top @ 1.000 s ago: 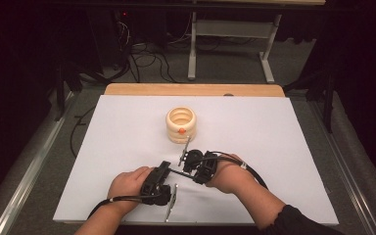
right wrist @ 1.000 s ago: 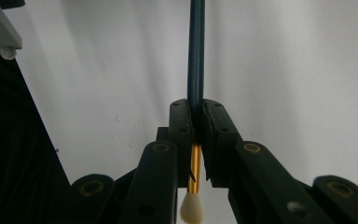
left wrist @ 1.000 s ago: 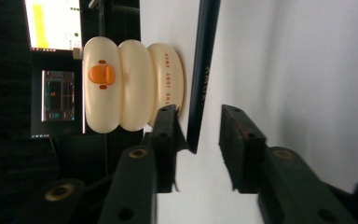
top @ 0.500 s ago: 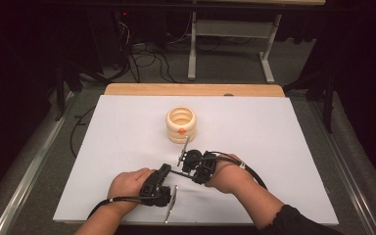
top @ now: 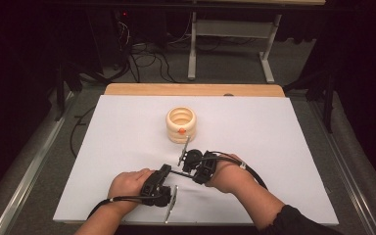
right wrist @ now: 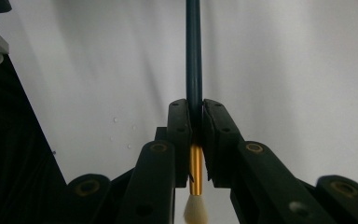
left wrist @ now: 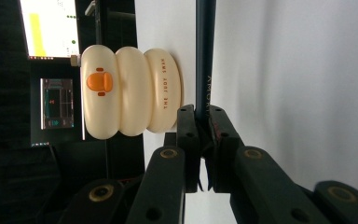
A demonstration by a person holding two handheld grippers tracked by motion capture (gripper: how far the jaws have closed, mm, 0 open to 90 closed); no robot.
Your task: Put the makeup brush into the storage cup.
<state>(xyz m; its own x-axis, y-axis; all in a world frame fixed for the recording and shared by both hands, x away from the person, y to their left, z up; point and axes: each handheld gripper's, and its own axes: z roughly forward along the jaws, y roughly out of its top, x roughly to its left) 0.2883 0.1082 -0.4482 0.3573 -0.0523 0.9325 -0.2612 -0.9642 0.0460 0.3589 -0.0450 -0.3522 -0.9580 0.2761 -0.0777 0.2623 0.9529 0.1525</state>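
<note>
Holding a slim paintbrush [right wrist: 194, 56] between both tools, I have it suspended just above the white table [top: 284, 137], near my edge and well short of the cream ringed pot [top: 181, 125] that stands farther out. My right tool [right wrist: 195, 109] is pinched on the brush where the dark handle meets the gold ferrule [right wrist: 196, 170], with the pale bristle tuft [right wrist: 196, 210] hanging behind the pads; my left tool [left wrist: 203, 116] is clamped on the dark handle farther along. In the high view the handle [top: 176, 172] bridges the short gap between the two. I judge the brush to be very light and stiff along its length, but thin and lacquered, so it could twist or slide in the pads if I squeeze off-centre. The bristles are the soft, delicate part and I would keep my pads off them. The best hold seems to be the ferrule or the handle just beside it, where the round shaft is firmest. The pot looks squat, steady and hollow, a likely holder for it.
</note>
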